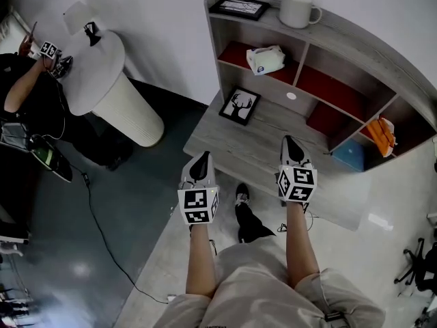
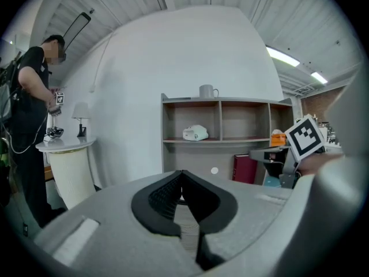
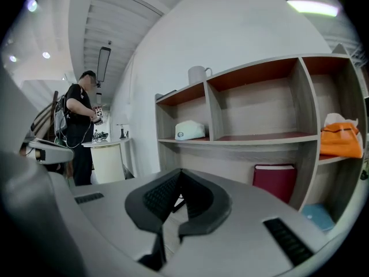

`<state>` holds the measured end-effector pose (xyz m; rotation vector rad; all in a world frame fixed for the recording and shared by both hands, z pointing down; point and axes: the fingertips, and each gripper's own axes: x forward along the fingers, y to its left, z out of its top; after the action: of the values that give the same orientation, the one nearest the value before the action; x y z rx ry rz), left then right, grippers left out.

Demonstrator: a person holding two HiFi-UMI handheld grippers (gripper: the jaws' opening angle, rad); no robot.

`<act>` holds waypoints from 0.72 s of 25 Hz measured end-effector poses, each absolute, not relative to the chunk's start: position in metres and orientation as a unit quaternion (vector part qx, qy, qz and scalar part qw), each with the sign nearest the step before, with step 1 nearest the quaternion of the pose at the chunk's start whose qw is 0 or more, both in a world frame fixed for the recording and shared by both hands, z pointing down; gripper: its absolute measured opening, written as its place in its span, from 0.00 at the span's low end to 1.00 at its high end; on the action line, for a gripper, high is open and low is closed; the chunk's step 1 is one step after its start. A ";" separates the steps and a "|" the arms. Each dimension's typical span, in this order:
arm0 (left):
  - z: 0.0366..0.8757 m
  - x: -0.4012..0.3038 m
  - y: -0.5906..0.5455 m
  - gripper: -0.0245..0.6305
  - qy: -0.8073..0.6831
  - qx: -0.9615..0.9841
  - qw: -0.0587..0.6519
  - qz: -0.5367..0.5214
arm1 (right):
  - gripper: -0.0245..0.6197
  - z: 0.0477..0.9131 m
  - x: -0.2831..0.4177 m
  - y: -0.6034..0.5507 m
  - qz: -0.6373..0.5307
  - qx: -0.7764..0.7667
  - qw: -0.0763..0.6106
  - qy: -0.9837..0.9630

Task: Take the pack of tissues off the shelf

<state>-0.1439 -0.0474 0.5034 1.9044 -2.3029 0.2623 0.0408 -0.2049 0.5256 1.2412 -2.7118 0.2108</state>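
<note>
The pack of tissues point(image 1: 265, 59) is white with a blue mark and lies in the upper left compartment of the grey shelf unit point(image 1: 355, 33), on a red base. It also shows in the left gripper view point(image 2: 195, 133) and the right gripper view point(image 3: 189, 130), far beyond the jaws. My left gripper point(image 1: 202, 159) and right gripper point(image 1: 289, 142) hover side by side over the desk surface point(image 1: 225, 142) in front of the shelf, both pointing at it. Each is shut with nothing between its jaws. In the gripper views, the left gripper's tips point(image 2: 182, 172) and the right gripper's tips point(image 3: 180, 171) meet.
A white mug point(image 1: 298, 9) and a framed picture point(image 1: 239, 6) stand on the shelf top. A deer picture point(image 1: 240, 106) leans on the desk. An orange item point(image 1: 382, 134), a blue box point(image 1: 350, 154) and a red book point(image 2: 245, 169) fill the right compartments. A person point(image 1: 27, 94) stands by a round white table point(image 1: 95, 67).
</note>
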 end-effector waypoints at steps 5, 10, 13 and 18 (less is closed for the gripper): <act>0.504 -0.158 -0.098 0.05 -0.749 0.652 0.072 0.092 | 0.06 0.521 0.022 -0.243 0.077 0.431 0.074 -0.896; 0.486 -0.177 -0.148 0.05 -0.740 0.665 0.064 0.080 | 0.06 0.501 -0.003 -0.284 0.069 0.448 0.064 -0.889; 0.481 -0.185 -0.171 0.05 -0.733 0.672 0.069 0.077 | 0.06 0.492 -0.023 -0.301 0.064 0.449 0.065 -0.889; 0.480 -0.193 -0.204 0.05 -0.721 0.684 0.075 0.080 | 0.06 0.482 -0.054 -0.324 0.067 0.454 0.048 -0.887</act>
<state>-0.1926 -0.2038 0.4799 2.0525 -2.1625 0.2388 -0.0540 -0.3243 0.4820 1.3833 -2.7060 0.2036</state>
